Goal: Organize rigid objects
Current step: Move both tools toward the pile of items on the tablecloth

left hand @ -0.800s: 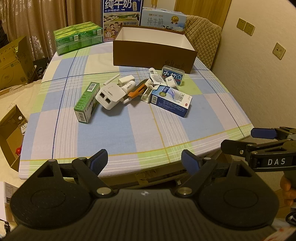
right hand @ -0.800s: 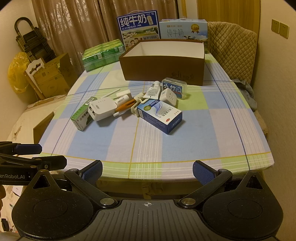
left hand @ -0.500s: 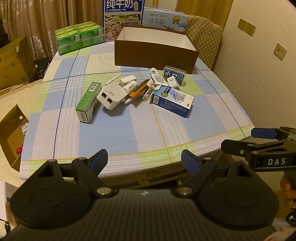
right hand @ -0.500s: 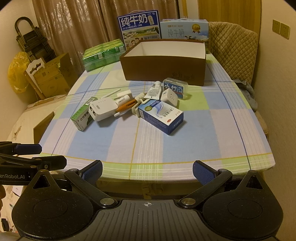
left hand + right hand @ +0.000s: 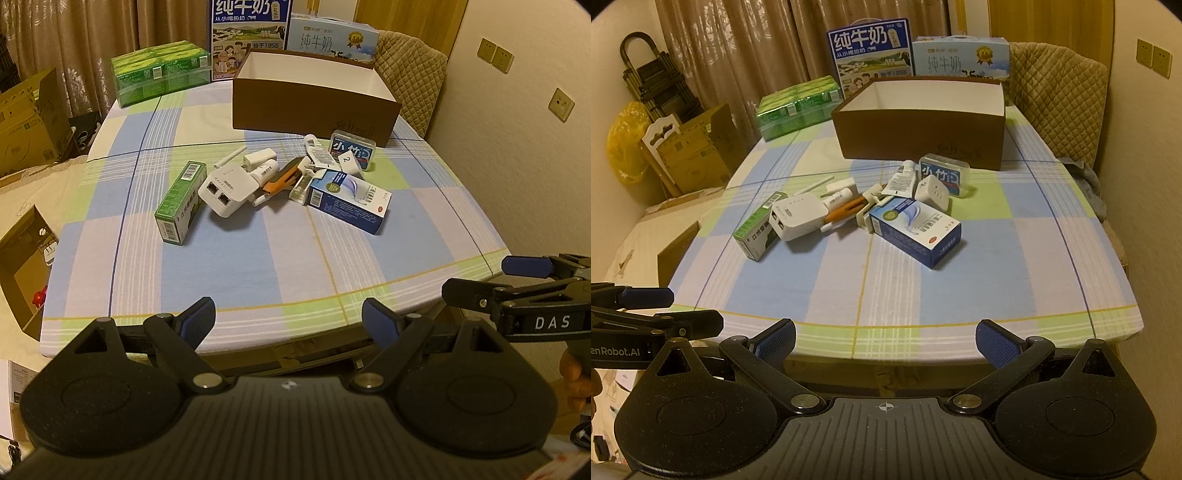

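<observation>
Both grippers, left gripper (image 5: 288, 319) and right gripper (image 5: 885, 341), hang at the table's near edge with jaws wide and empty; clutter pile lies mid-table before the brown box (image 5: 919, 142); suggest taking the outlying blue carton (image 5: 916, 230) first, squarely across its narrow sides.

Left gripper (image 5: 288, 320) at near edge of worktop (image 5: 295, 266), fingers (image 5: 197, 319) spread wide, nothing between. Right gripper (image 5: 480, 280) pokes in from right, just off worktop edge. Checked cloth on worktop. Mid-worktop clutter: green carton (image 5: 181, 202) beside white router (image 5: 227, 192), orange-black tool (image 5: 282, 180), blue-white medicine box (image 5: 349, 205), white plug adapter (image 5: 349, 164), blue tin (image 5: 352, 149). Behind, open brown box (image 5: 314, 105), inside white. Green pack (image 5: 160, 72) far left; milk cartons (image 5: 249, 35) at back.
</observation>
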The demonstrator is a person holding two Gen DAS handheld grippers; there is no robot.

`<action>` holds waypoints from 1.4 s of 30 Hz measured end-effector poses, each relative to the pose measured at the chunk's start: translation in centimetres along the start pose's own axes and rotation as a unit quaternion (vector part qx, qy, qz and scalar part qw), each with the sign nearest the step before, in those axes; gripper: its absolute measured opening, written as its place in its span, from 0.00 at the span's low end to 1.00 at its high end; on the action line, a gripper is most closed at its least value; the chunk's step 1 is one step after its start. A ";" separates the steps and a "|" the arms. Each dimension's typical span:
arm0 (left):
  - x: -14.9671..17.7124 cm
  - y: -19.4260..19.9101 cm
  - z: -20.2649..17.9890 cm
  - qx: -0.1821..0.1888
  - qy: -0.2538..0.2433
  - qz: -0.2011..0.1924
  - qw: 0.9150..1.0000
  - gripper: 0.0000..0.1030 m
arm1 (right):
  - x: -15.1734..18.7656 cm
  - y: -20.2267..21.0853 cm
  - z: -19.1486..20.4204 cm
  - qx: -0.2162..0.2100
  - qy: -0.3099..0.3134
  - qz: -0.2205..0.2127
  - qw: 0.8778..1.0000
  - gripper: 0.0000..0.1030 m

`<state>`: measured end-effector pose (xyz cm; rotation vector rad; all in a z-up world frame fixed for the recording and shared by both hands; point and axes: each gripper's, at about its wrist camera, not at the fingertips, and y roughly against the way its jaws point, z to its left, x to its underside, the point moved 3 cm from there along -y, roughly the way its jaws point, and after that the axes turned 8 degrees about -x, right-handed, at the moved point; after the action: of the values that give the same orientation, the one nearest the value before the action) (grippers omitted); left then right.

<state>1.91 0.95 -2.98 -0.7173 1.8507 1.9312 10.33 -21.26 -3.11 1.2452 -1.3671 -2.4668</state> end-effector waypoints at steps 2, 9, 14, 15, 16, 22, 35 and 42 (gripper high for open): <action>0.0 0.0 0.2 0.000 0.000 0.000 1.000 0.82 | -0.1 0.1 -0.1 0.000 0.001 0.000 1.000 0.98; 0.0 -0.4 0.6 0.001 0.001 0.003 1.000 0.82 | -0.1 -0.2 0.3 -0.001 0.003 0.002 1.000 0.98; -0.1 -0.7 1.2 0.000 0.002 0.006 1.000 0.82 | -0.2 -0.2 0.3 -0.002 0.003 0.003 1.000 0.98; -0.2 -0.7 1.3 0.000 0.002 0.007 1.000 0.82 | -0.1 -0.3 0.4 -0.002 0.003 0.003 1.000 0.98; -0.2 -0.7 1.5 0.000 0.002 0.007 1.000 0.82 | -0.1 -0.3 0.4 -0.003 0.003 0.004 1.000 0.98; -0.4 -1.1 2.2 -0.002 0.003 0.011 1.000 0.82 | -0.3 -1.3 1.3 -0.006 -0.002 0.006 1.000 0.98; -0.9 -1.9 4.7 -0.001 0.008 0.014 1.000 0.82 | -1.3 -2.8 2.6 -0.004 -0.006 0.010 1.000 0.98; -1.2 -2.7 6.3 -0.007 0.011 0.019 1.000 0.82 | -1.8 -3.7 3.0 -0.002 -0.007 0.011 1.000 0.98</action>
<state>3.80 7.51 -4.35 -0.7148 1.8794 1.9694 10.62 -16.24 -3.86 1.2085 -1.3702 -2.4668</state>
